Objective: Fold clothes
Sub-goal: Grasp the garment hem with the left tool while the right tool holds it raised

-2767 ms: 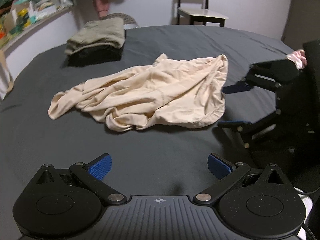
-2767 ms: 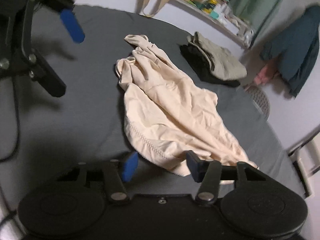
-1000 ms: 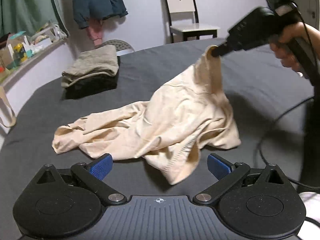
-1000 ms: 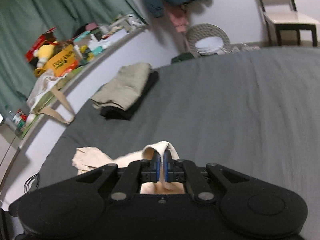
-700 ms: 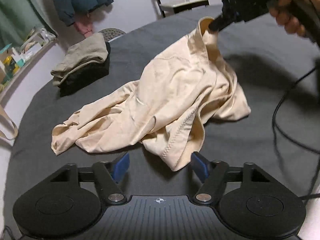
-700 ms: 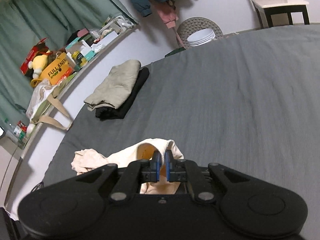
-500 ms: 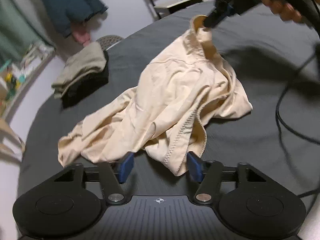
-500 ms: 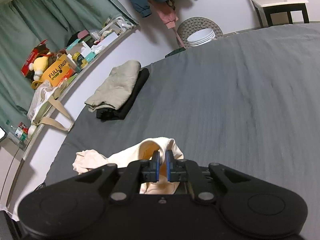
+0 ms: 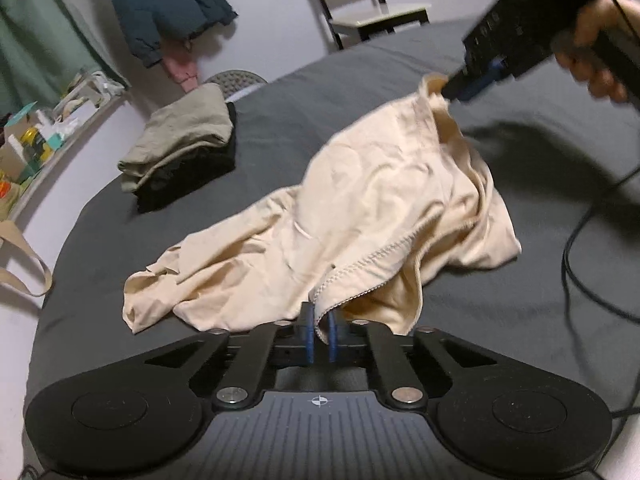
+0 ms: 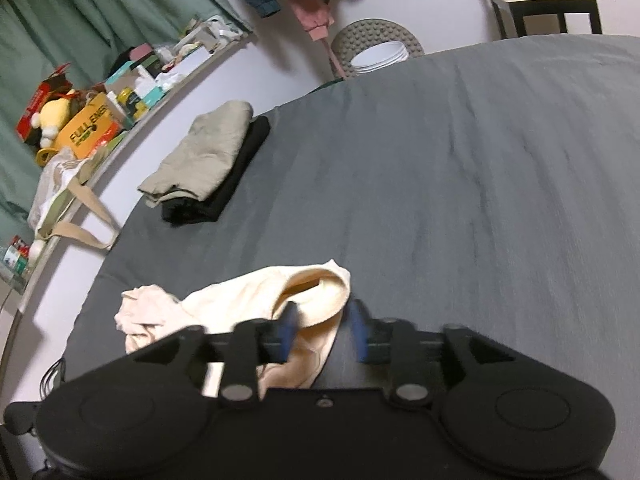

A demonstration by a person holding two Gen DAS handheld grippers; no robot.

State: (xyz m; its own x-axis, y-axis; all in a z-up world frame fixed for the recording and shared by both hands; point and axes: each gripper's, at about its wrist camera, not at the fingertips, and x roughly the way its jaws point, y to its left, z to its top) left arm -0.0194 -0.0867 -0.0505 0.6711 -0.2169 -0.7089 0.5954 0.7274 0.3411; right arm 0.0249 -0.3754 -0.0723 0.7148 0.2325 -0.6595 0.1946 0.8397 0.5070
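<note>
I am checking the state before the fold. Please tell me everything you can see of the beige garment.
The beige garment is thin, soft, wrinkled cloth with a scalloped stitched hem. It lies crumpled on the dark grey sheet, one end flat and the other raised into a peak. The left gripper is shut on the hem. The right gripper is open at the peak, with cloth against one finger.

Garment (image 9: 372,208): plain cream, scalloped hem. Sheet (image 10: 460,168): dark grey. Folded stack (image 10: 208,160): khaki over black. Pads (image 9: 308,336): blue (gripper bodies black). Curtain (image 10: 80,12): green. Jacket (image 9: 168,4): dark teal. Box (image 10: 90,126): yellow.
</note>
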